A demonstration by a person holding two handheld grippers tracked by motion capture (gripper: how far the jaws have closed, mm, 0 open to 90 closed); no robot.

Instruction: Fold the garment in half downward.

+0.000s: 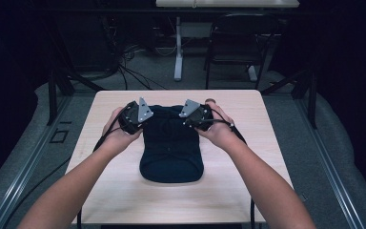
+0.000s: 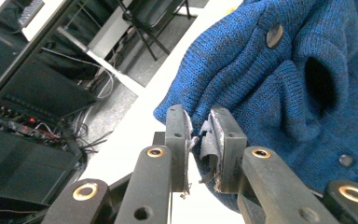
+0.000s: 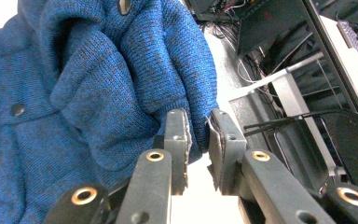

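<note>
A: Starting at the left, what has the left gripper (image 1: 134, 118) got?

B: Its jaws are pinched on a fold of the blue knit garment (image 1: 171, 143) at the left end of its far edge, about ten o'clock from the garment's middle; the left gripper view (image 2: 199, 148) shows the knit caught between the worn pads.

A: And the garment itself?

B: It lies in the middle of the tabletop (image 1: 124, 191), bunched at the far end, rounded at six o'clock; one button (image 2: 274, 35) sits near an opening in the knit.

A: The right gripper (image 1: 196, 116)?

B: It is at about two o'clock from the garment's middle; in the right gripper view (image 3: 197, 150) a fold of the knit (image 3: 98, 93) sits between its nearly closed jaws, and I judge it held.

A: So which step is this?

B: I'd say both far corners are gripped, the start of a lift or a fold; the next move calls for both hands travelling together at an even height, keeping the cloth taut enough not to slip from the pads.
</note>
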